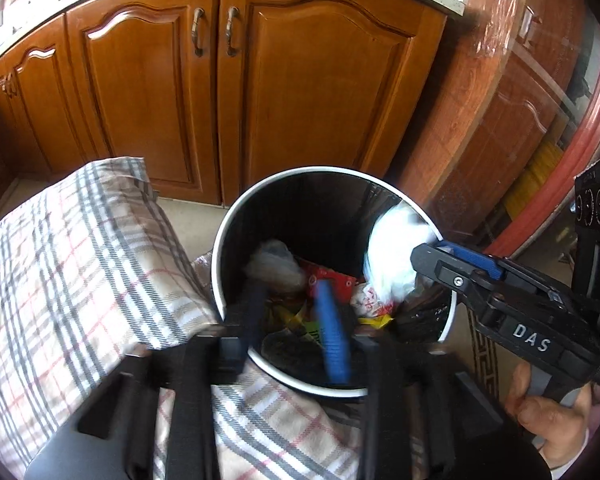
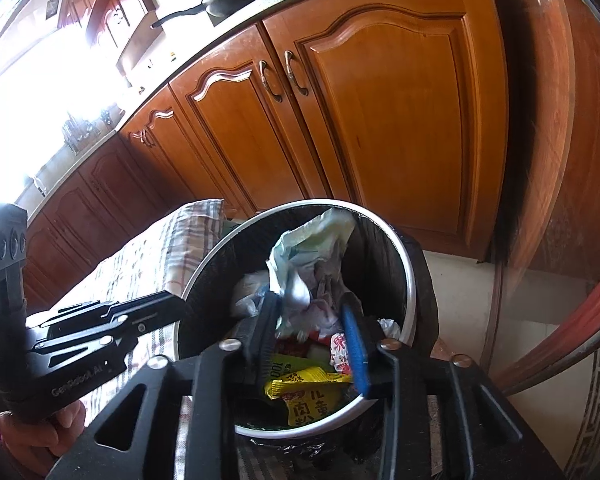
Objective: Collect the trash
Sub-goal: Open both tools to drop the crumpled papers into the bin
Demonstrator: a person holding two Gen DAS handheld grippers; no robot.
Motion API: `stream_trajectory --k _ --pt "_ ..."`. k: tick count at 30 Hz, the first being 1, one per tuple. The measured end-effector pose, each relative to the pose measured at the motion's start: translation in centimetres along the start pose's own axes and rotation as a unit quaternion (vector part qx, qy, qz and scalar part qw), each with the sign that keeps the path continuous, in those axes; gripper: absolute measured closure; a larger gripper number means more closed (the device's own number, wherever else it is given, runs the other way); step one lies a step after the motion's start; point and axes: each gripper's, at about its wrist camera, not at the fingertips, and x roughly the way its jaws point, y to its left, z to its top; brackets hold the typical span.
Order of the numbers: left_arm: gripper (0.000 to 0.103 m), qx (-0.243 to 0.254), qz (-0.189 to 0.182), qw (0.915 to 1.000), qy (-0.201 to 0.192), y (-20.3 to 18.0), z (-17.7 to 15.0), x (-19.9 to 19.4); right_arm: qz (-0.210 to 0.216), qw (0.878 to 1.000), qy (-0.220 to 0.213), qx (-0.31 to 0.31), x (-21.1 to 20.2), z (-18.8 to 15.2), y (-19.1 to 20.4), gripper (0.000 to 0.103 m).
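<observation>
The left gripper (image 1: pixel 296 320) hangs nearest, jaws parted with nothing between them, above the round, white-rimmed black bin (image 1: pixel 236 216). The right gripper (image 2: pixel 312 336), also over the bin, stands with its jaws apart, and the crumpled pale tissue (image 2: pixel 308 256) sits loose at its fingertips, inside the bin's rim. Glossy wrappers (image 2: pixel 308 392) lie below it. A soft plaid cloth (image 1: pixel 80 248) lies beside the bin.

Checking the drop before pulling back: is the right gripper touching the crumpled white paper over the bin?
Cannot tell. In the right wrist view the crumpled white paper hangs over the right gripper, hiding any gap.
</observation>
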Motion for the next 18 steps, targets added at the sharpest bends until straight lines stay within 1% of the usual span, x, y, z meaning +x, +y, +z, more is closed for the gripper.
stream_trajectory --k 2,3,5,6,7,8,9,11,13,18 --pt "0.051 -0.004 0.002 1.0 -0.008 0.4 -0.2 -0.7 0.004 1.0 -0.004 0.006 -0.3 0.0 -0.2 0.059" --pt "0.049 -0.007 0.003 0.9999 -0.01 0.6 -0.4 -0.9 0.005 1.0 -0.005 0.007 -0.5 0.0 -0.2 0.057" --pt "0.042 -0.013 0.002 0.9998 -0.016 1.0 -0.8 -1.6 0.006 1.0 -0.017 0.008 -1.0 -0.1 -0.2 0.045" --pt "0.04 -0.017 0.003 0.9997 -0.019 1.4 -1.1 -2.0 0.008 1.0 -0.021 0.009 -1.3 -0.2 -0.1 0.042" --pt "0.035 -0.021 0.003 0.9995 -0.023 1.7 -1.3 -2.4 0.011 1.0 -0.025 0.01 -1.7 -0.3 0.0 0.034" --pt "0.033 -0.025 0.002 0.9993 -0.028 2.0 -1.7 -2.9 0.014 0.999 -0.03 0.01 -2.1 -0.4 0.2 0.027" --pt "0.033 -0.029 0.0 0.999 -0.034 2.3 -2.2 -3.5 0.016 0.999 -0.034 0.011 -2.3 -0.5 0.4 0.025" --pt "0.026 -0.042 0.002 0.9981 -0.046 2.8 -3.1 -4.6 0.023 0.999 -0.043 0.012 -3.1 -1.0 0.9 0.015" --pt "0.025 -0.05 0.002 0.9969 -0.06 3.3 -3.9 -5.8 0.028 0.998 -0.052 0.013 -3.9 -1.5 1.5 0.01" --pt "0.023 -0.075 0.006 0.9924 -0.097 4.7 -6.7 -9.3 0.027 0.997 -0.078 0.006 -6.1 -3.2 3.3 0.006"
